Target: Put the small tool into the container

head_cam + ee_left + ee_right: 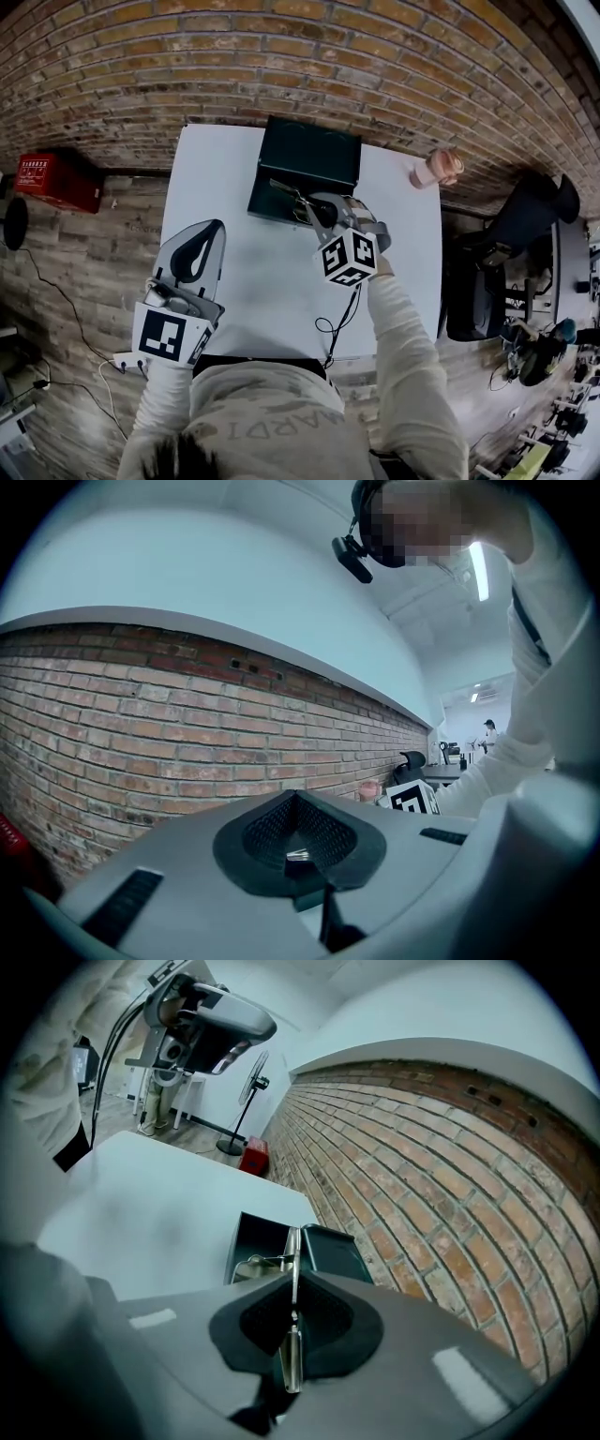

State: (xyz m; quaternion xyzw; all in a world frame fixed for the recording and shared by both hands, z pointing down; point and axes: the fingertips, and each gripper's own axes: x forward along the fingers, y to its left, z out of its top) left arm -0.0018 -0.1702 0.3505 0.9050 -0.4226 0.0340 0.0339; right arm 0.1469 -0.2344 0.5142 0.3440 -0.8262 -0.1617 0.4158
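Observation:
The container (314,155) is a dark green box with its lid up, at the back middle of the white table (234,187). My right gripper (311,206) hangs over the box's front edge, shut on a slim metal tool (289,193) that sticks out past the jaws above the box. In the right gripper view the tool (292,1260) runs straight out between the closed pads of that gripper (293,1309), with the container (246,1237) just beyond. My left gripper (212,228) hovers over the table's left side, shut and empty. In its own view the left gripper (298,829) points level at the brick wall.
A pink roll (436,169) stands at the table's back right corner. A brick wall (281,66) runs behind the table. A red crate (56,178) sits on the floor at left, a black chair (525,220) at right. A cable (336,328) hangs off the table's near edge.

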